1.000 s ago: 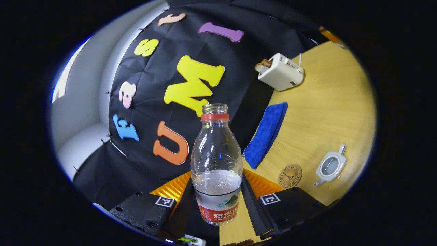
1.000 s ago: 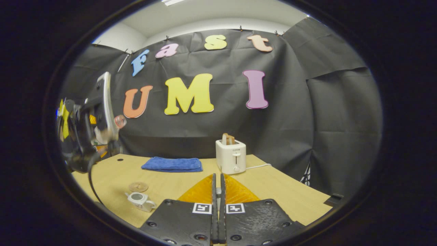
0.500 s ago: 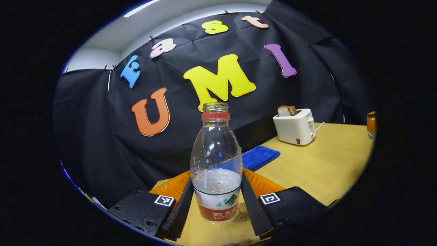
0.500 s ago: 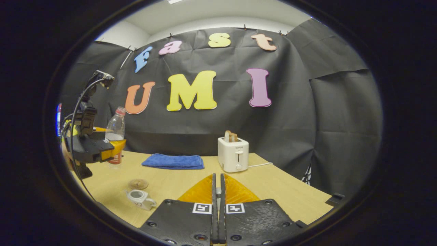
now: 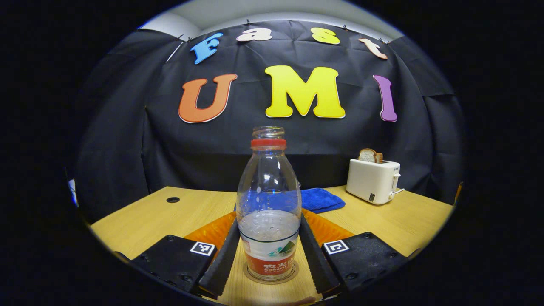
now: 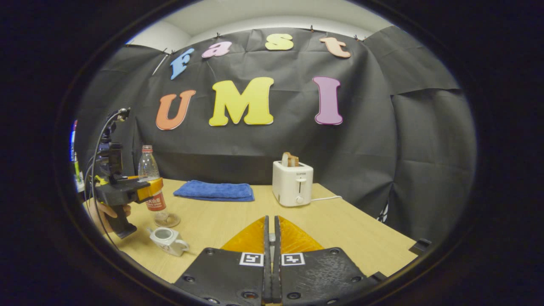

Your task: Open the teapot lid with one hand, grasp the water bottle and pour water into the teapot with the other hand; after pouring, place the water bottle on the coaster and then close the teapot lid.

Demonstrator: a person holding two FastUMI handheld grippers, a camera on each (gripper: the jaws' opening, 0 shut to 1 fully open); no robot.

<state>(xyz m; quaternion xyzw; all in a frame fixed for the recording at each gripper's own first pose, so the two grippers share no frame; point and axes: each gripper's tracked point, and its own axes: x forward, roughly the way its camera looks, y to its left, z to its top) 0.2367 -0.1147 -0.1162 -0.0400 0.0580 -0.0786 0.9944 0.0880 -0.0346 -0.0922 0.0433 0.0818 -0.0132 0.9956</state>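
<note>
Clear plastic water bottle (image 5: pixel 269 204) upright on the coaster (image 6: pixel 167 219) near the worktop's (image 6: pixel 238 216) left edge, left gripper (image 5: pixel 268 250) clamped on it. Right gripper (image 6: pixel 272 255) jaws together. Teapot (image 6: pixel 168 240) lidless beside. Risk: uneven release tips the capless bottle, spilling.

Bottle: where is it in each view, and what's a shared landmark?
Left gripper view: bottle at centre bottom, upright between the left hand-held gripper fingers.
Right gripper view: bottle far left, upright over the coaster.
Shared landmark: toaster by the back wall.
</note>
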